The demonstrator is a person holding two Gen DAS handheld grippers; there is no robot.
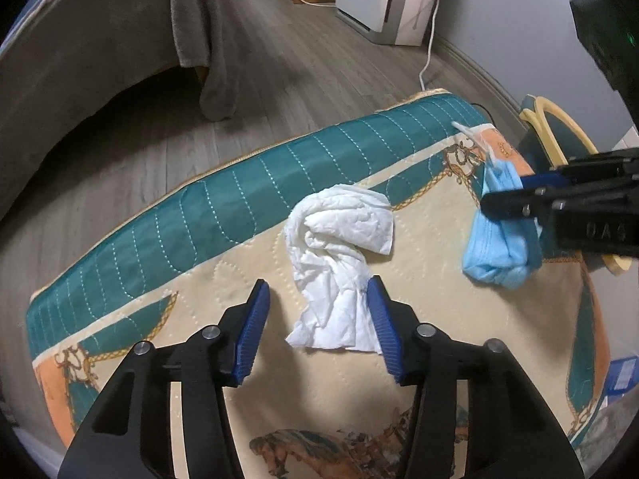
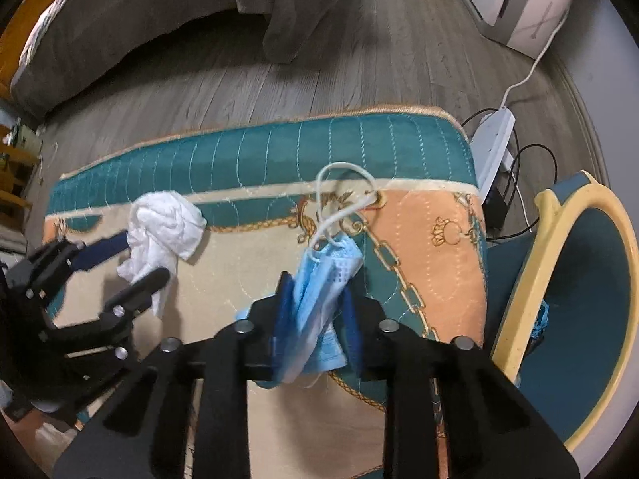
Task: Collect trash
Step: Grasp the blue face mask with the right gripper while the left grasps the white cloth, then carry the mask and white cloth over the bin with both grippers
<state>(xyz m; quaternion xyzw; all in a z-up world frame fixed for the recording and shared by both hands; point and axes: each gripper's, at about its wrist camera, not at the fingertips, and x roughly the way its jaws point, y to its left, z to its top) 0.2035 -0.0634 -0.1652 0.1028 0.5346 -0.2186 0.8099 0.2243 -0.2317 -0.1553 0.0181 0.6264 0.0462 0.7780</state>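
While the right gripper (image 2: 313, 311) pinches a pleated blue face mask (image 2: 319, 299) between nearly closed fingers near the quilted worktop's (image 1: 419, 271) far right corner, the left gripper (image 1: 319, 315) stands wide apart around a crumpled white tissue (image 1: 339, 255), holding nothing. Teal stitched border runs along the far edge; bare cream cloth separates tissue and mask. No writing reads clearly.

Quilted teal-bordered mat (image 1: 223, 199), white power strip (image 2: 494, 147), grey blanket (image 1: 80, 40).
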